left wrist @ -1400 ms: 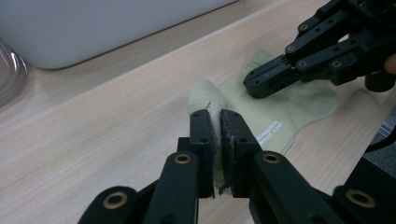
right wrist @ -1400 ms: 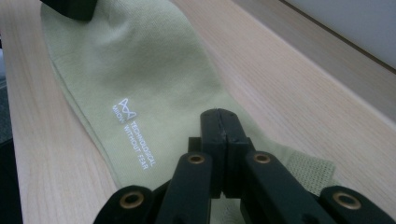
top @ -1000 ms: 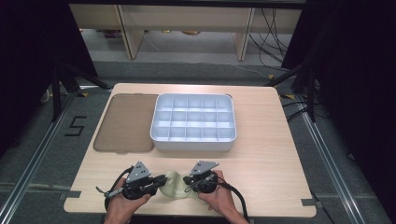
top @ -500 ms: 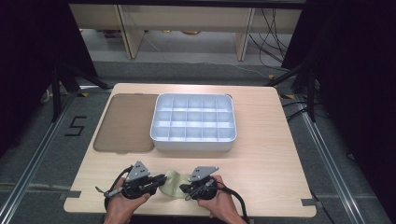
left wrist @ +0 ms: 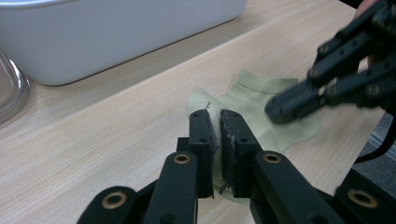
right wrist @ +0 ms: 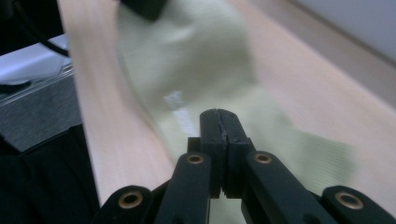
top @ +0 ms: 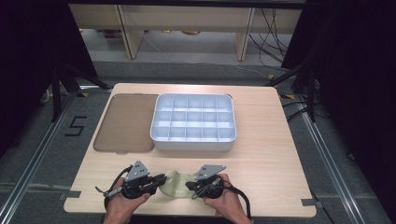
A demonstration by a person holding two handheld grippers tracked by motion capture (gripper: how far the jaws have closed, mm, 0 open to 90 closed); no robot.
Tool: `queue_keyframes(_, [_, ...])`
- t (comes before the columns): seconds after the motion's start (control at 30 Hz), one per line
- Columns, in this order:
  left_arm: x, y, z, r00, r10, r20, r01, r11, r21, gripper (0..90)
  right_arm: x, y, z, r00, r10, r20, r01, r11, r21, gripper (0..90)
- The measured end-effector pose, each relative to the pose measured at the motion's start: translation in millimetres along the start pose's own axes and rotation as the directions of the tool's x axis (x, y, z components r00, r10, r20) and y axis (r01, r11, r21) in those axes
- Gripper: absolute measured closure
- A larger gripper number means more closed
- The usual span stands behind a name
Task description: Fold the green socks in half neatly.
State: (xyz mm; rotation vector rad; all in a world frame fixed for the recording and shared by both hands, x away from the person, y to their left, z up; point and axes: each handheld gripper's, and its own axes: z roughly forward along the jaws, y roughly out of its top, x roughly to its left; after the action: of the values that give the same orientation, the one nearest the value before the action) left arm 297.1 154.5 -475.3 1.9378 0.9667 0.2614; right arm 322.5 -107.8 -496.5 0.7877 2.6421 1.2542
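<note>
A pale green sock-like cloth (top: 176,185) lies flat on the wooden table near its front edge, between the two hand-held grippers. My left gripper (top: 162,179) is at its left end. In the left gripper view the jaws (left wrist: 218,123) are shut with a fold of the cloth (left wrist: 261,93) pinched between them. My right gripper (top: 188,185) is at the cloth's right side. Its jaws (right wrist: 218,114) are pressed together over the blurred cloth (right wrist: 196,60), and no fabric shows between them. From the left gripper view the right gripper (left wrist: 280,106) hovers over the cloth.
A white compartment tray (top: 194,142) stands at the table's middle, just beyond the cloth, with its wall close by (left wrist: 116,37). A brownish translucent lid (top: 126,123) lies to its left. The table's front edge runs right under the hands.
The right hand and its gripper have shifted slightly along the cloth near the front edge. The left gripper has stayed in place, holding the cloth.
</note>
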Motion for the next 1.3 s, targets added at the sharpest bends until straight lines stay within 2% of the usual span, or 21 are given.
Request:
queue_keyframes(0.1, [-1.4,1.3,-1.2,1.0,-0.003,-0.005,0.003,1.0,0.002,82.7,-14.4,-4.1,-13.3,0.9987,0.017,0.048,-0.017,1.0,0.002,90.0])
queue_keyframes(0.13, [-1.4,1.3,-1.2,1.0,-0.003,-0.005,0.003,1.0,0.002,82.7,-14.4,-4.1,-13.3,0.9987,0.017,0.048,-0.017,1.0,0.002,90.0])
queue_keyframes(0.17, [-1.8,2.1,-0.7,0.9999,0.007,0.007,-0.007,0.9999,-0.011,82.7,-23.1,-7.6,-18.5,0.9972,0.031,0.068,-0.032,0.999,0.016,89.9])
queue_keyframes(0.2, [-1.8,2.1,-0.7,0.9999,0.007,0.007,-0.007,0.9999,-0.011,82.6,-23.1,-7.6,-18.5,0.9972,0.031,0.068,-0.032,0.999,0.016,89.9])
queue_keyframes(0.23, [-4.0,4.1,0.3,0.9999,0.008,0.013,-0.008,0.9998,-0.017,82.6,-30.5,-12.0,-21.0,0.9955,0.04,0.085,-0.043,0.999,0.024,89.9])
queue_keyframes(0.27, [-4.8,6.1,0.0,0.9998,0.012,0.013,-0.012,0.9999,-0.006,82.6,-32.6,-14.3,-21.4,0.994,0.051,0.096,-0.054,0.998,0.031,89.8])
queue_keyframes(0.3, [-5.7,7.9,0.5,0.9997,0.016,0.016,-0.016,0.9998,-0.009,82.6,-35.6,-16.3,-20.5,0.9955,0.028,0.091,-0.031,0.999,0.039,89.7])
queue_keyframes(0.47, [-14.4,17.1,8.7,0.9987,0.023,0.046,-0.022,0.9995,-0.02,82.6,-36.0,-20.6,-16.6,0.9941,0.074,0.079,-0.08,0.995,0.064,89.7])
queue_keyframes(0.5, [-16.5,19.0,11.0,0.9982,0.023,0.055,-0.022,0.9996,-0.018,82.6,-37.6,-21.3,-14.7,0.9941,0.062,0.089,-0.066,0.997,0.041,89.8])
queue_keyframes(0.57, [-21.7,21.9,16.9,0.9974,0.017,0.07,-0.015,0.9997,-0.018,82.6,-37.9,-21.7,-14.3,0.994,0.064,0.089,-0.067,0.997,0.038,89.7])
queue_keyframes(0.6, [-23.4,23.9,19.4,0.9968,0.035,0.071,-0.035,0.9993,-0.011,82.6,-38.0,-21.7,-14.5,0.9941,0.064,0.088,-0.067,0.997,0.04,89.7])
queue_keyframes(0.7, [-29.2,28.4,29.3,0.9954,0.038,0.088,-0.037,0.9993,-0.007,82.7,-39.1,-21.3,-16.8,0.9945,0.077,0.071,-0.082,0.995,0.061,89.8])
queue_keyframes(0.77, [-31.8,30.1,35.4,0.9944,0.041,0.097,-0.042,0.9991,0.001,82.7,-40.7,-21.9,-15.8,0.9947,0.072,0.073,-0.076,0.996,0.05,89.7])
queue_keyframes(0.9, [-35.5,32.0,42.8,0.9934,0.043,0.106,-0.044,0.999,0.006,82.7,-41.8,-22.5,-15.8,0.995,0.073,0.068,-0.076,0.996,0.049,89.8])
queue_keyframes(0.93, [-37.3,32.4,45.6,0.9931,0.031,0.113,-0.032,0.9995,0.004,82.7,-41.6,-22.3,-16.4,0.9944,0.086,0.061,-0.089,0.995,0.052,89.7])
queue_keyframes(1.03, [-40.9,33.0,51.2,0.9918,0.029,0.124,-0.031,0.9994,0.013,82.7,-42.9,-22.5,-16.6,0.9946,0.09,0.052,-0.093,0.994,0.054,89.7])
queue_keyframes(1.1, [-44.5,32.6,56.9,0.9912,0.027,0.13,-0.03,0.9994,0.02,82.6,-42.1,-22.7,-16.8,0.9927,0.112,0.045,-0.114,0.992,0.058,89.6])
queue_keyframes(1.13, [-45.1,32.6,58.4,0.9904,0.043,0.131,-0.047,0.9985,0.027,82.5,-43.4,-23.0,-16.1,0.9939,0.099,0.047,-0.102,0.993,0.052,89.6])
queue_keyframes(1.17, [-46.2,31.7,60.7,0.9893,0.037,0.141,-0.041,0.9988,0.025,82.5,-43.0,-22.8,-16.4,0.9927,0.112,0.046,-0.114,0.992,0.052,89.5])
queue_keyframes(1.23, [-47.4,30.4,63.7,0.99,0.031,0.138,-0.035,0.999,0.027,82.4,-45.5,-23.6,-16.1,0.9944,0.095,0.047,-0.097,0.994,0.047,89.2])
queue_keyframes(1.3, [-47.1,29.8,67.0,0.9898,0.015,0.142,-0.019,0.9993,0.032,82.4,-45.7,-23.6,-16.9,0.9936,0.106,0.038,-0.108,0.993,0.05,88.8])
